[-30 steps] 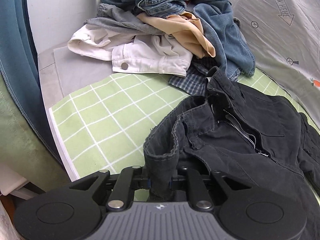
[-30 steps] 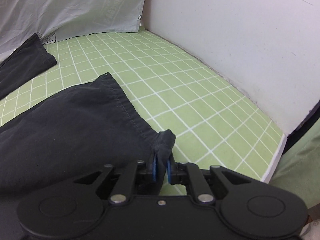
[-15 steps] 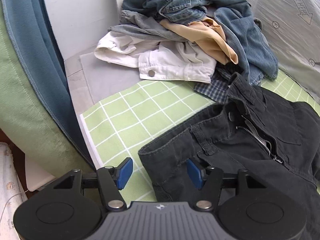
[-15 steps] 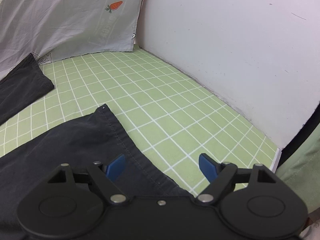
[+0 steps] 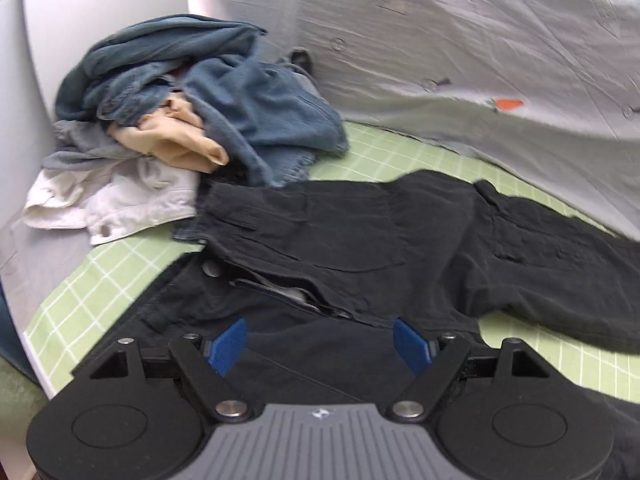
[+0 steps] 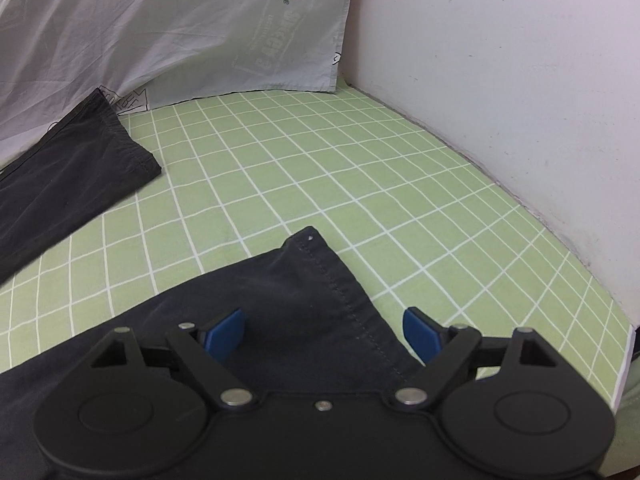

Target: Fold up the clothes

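One green checked sheet (image 6: 280, 184) is spread over the bed, bordered by a white wall (image 6: 520, 80) and a grey carrot-print cloth (image 5: 460, 40).

One pair of black trousers (image 5: 360, 232) is laid flat across the sheet, waistband and open zip seen near the left gripper, legs extended to the right; in the right wrist view one hem (image 6: 316, 272) is seen just ahead of the right gripper, and the other leg end (image 6: 72, 176) lies well apart at far left.

One pile of unfolded clothes (image 5: 200, 120) is heaped beside the waistband: blue denim, a tan piece, a white piece.

Left gripper (image 5: 318, 344): jaws spread wide, nothing held, trousers beneath.

Right gripper (image 6: 322, 334): jaws spread wide, nothing held, hem fabric beneath.
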